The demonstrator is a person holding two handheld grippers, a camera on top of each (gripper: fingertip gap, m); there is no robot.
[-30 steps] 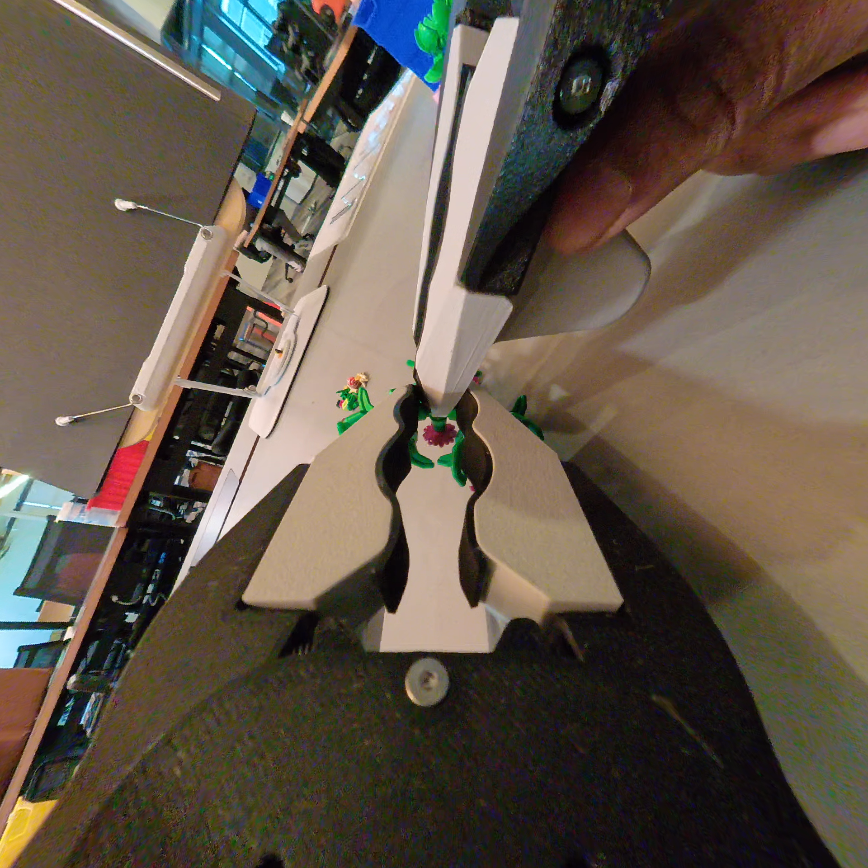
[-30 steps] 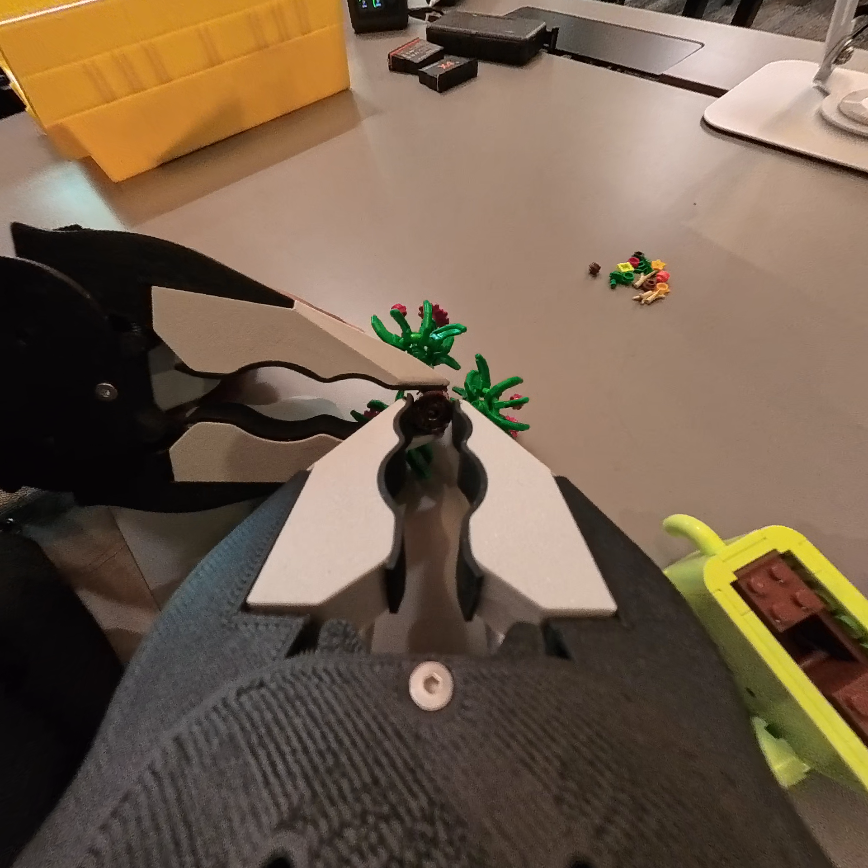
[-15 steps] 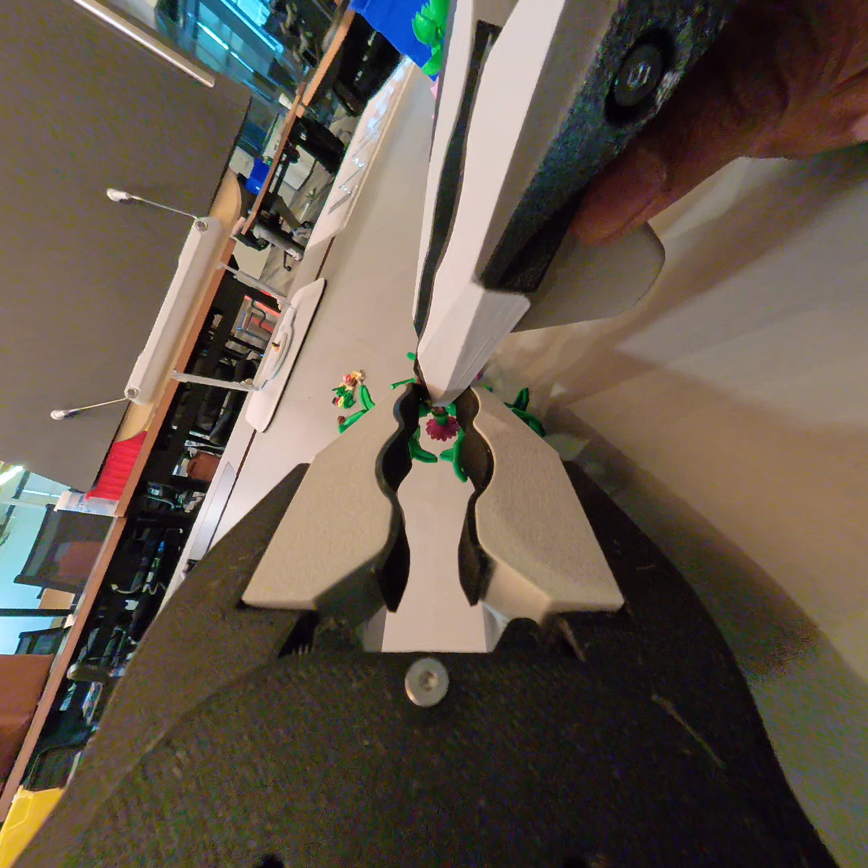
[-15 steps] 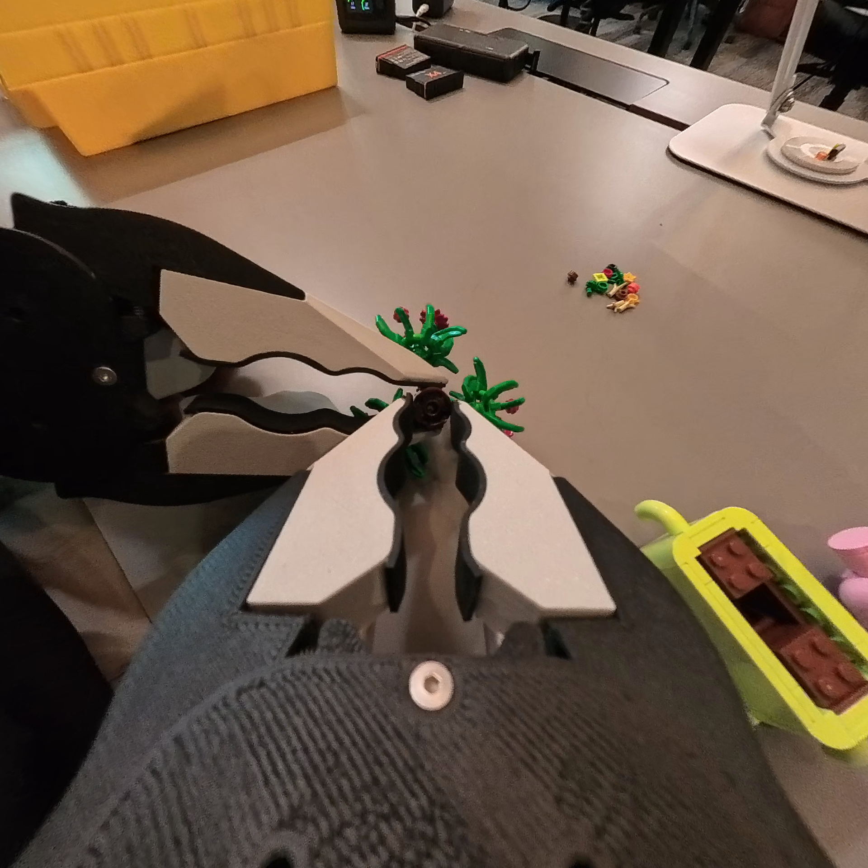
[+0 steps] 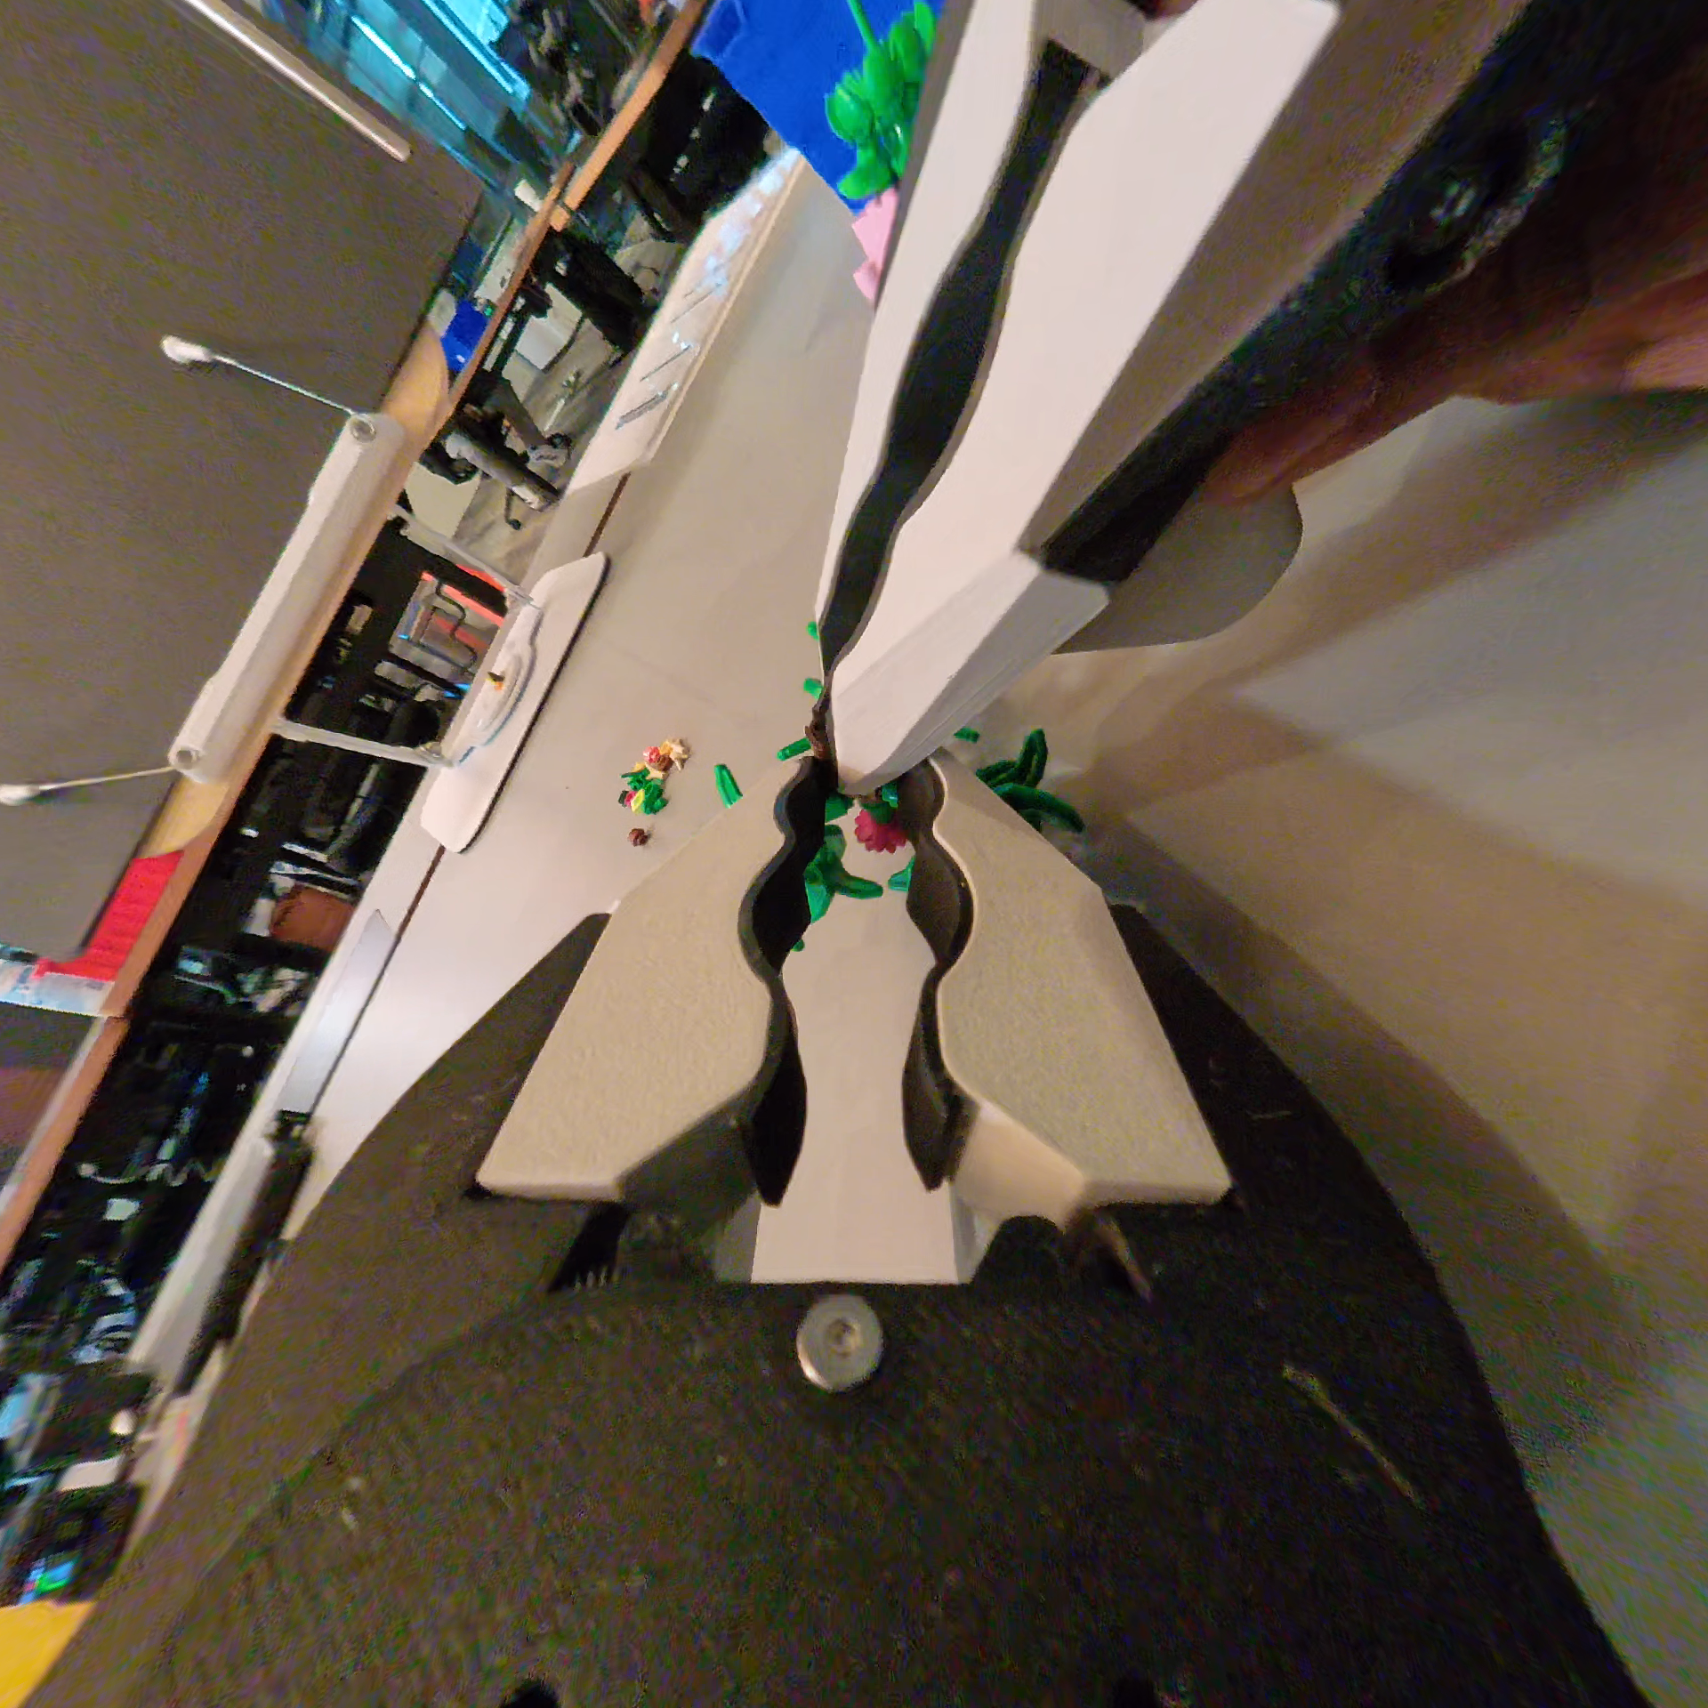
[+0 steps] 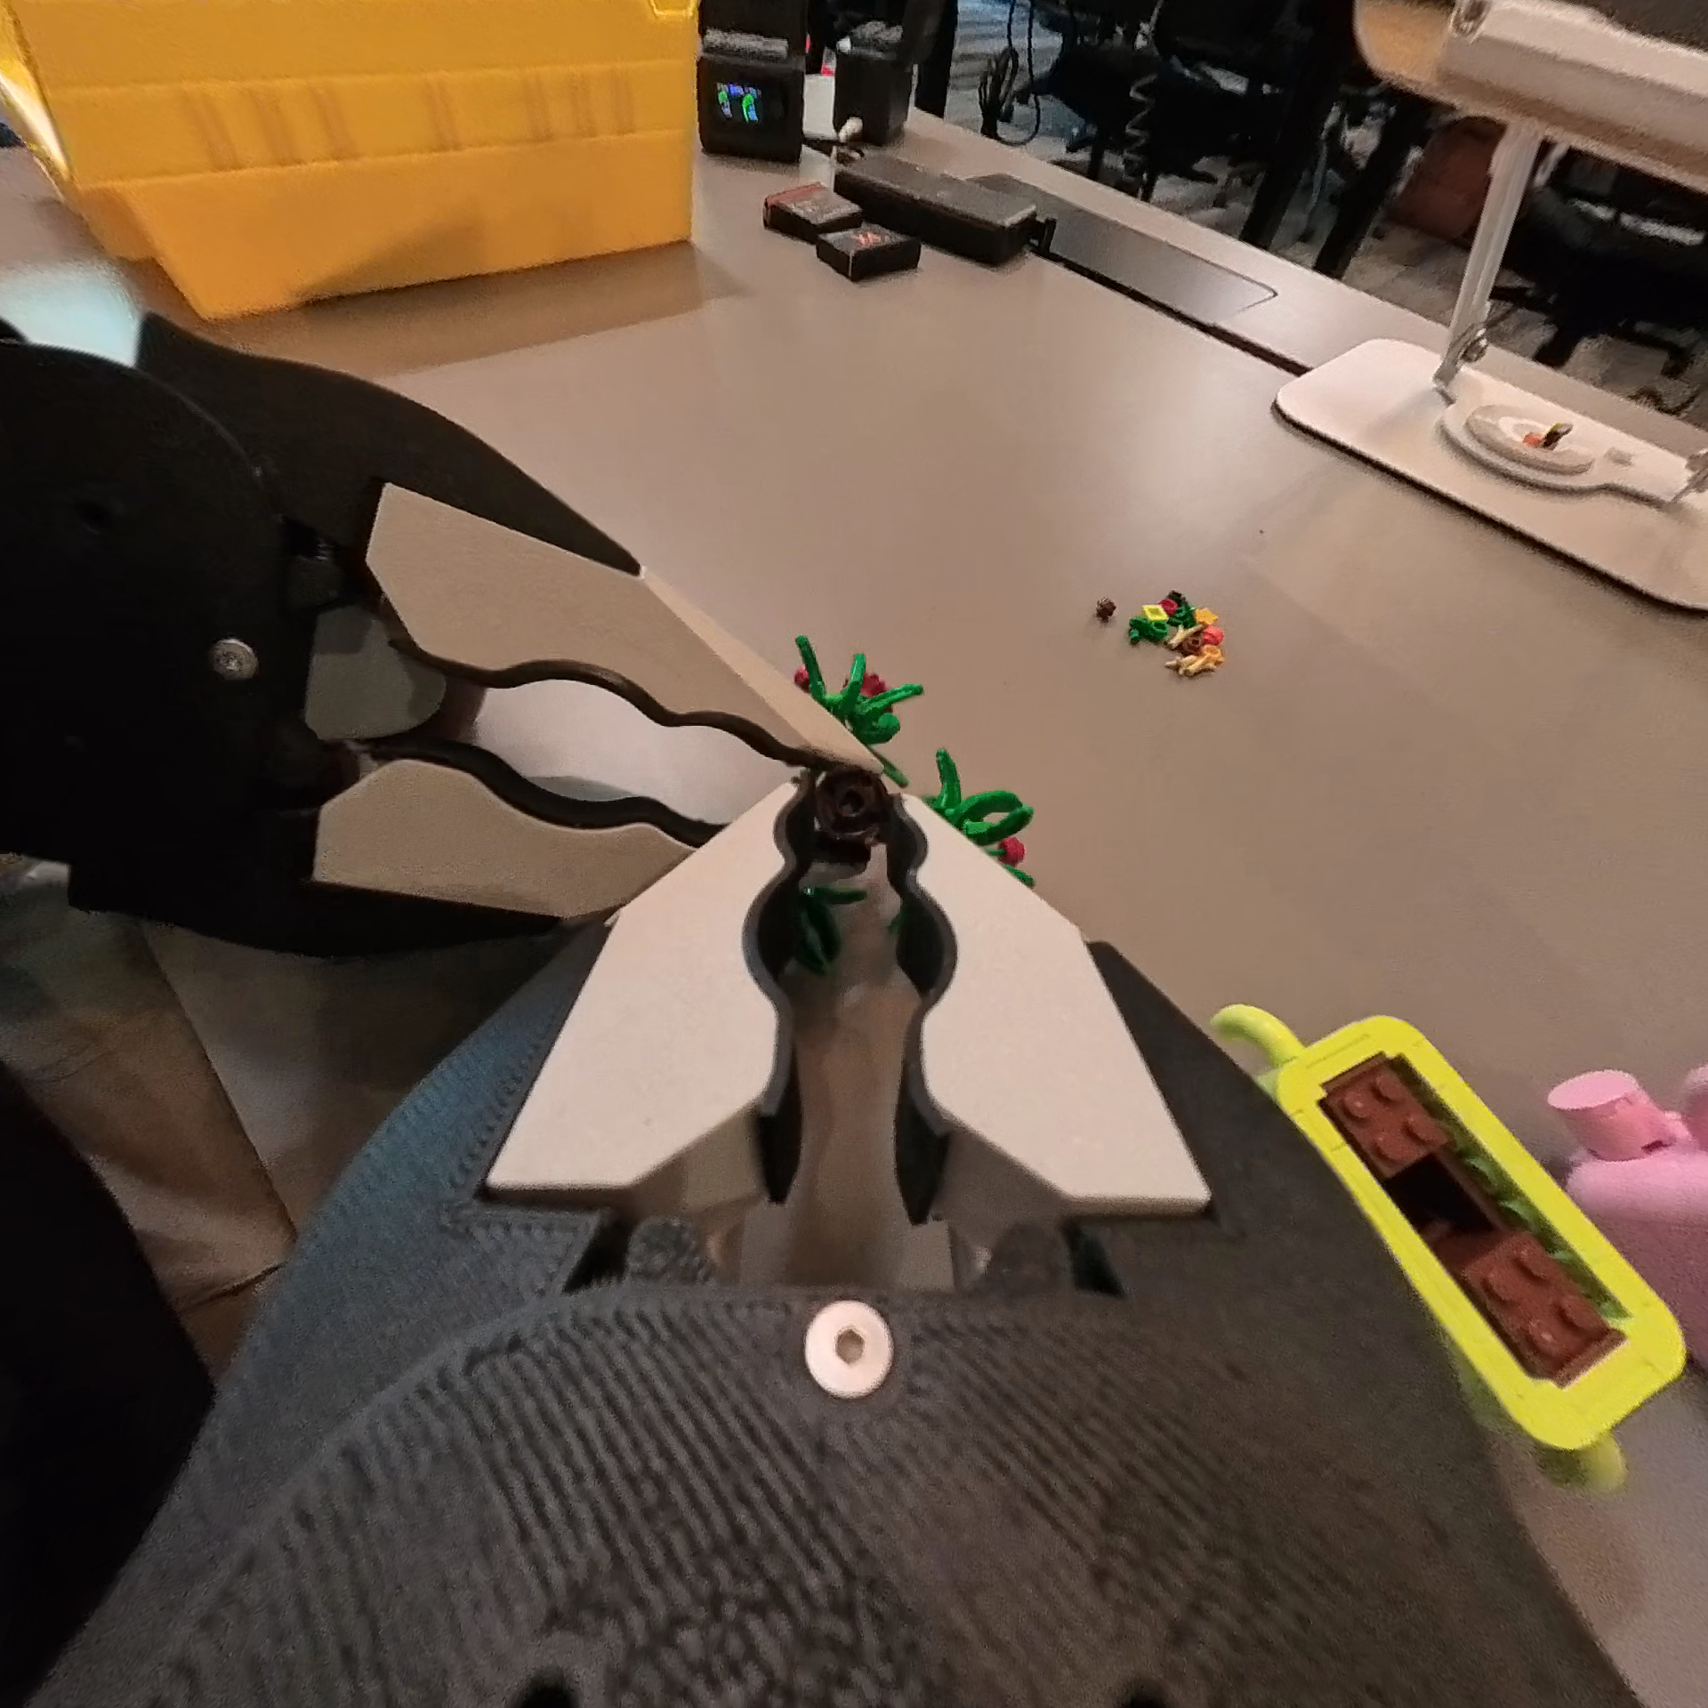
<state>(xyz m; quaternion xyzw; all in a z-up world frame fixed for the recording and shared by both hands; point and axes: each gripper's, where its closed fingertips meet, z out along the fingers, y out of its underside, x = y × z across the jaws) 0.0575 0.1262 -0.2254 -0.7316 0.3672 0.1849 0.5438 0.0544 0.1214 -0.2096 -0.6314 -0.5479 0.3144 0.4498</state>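
The right hand-held gripper (image 6: pixel 846 806) was closed on a small dark brown round toy piece (image 6: pixel 847 802), pinched at the very tips of its fingers, at the centre of the right wrist view. The left hand-held gripper (image 6: pixel 836 772) entered from the left of that frame. Its jaws stood slightly apart, and its upper fingertip touched the top of the brown piece. In the left wrist view no object sat between the left gripper's own fingers (image 5: pixel 864 786); green toy foliage with a magenta flower (image 5: pixel 878 829) lay on the table beyond the gap.

Risk, as judged: the brown piece was held only by the tip edges, so pressure from the left fingertip could roll it out of the grip. If dropped, it could fall among the green plant sprigs (image 6: pixel 980 813) just beyond and be hard to recover.

The table (image 6: pixel 1063 444) was smooth, matte grey-beige. A small heap of mixed coloured toy pieces (image 6: pixel 1178 633) lay right of centre, with one brown stud beside it. A lime-green planter box (image 6: pixel 1479 1248) with brown bricks inside sat at lower right, a pink toy piece (image 6: pixel 1627 1155) beside it. A yellow bin (image 6: pixel 370 139) stood at upper left, small black boxes (image 6: pixel 841 226) at top centre, and a white lamp base (image 6: pixel 1479 462) at upper right. Office furniture showed dimly behind.
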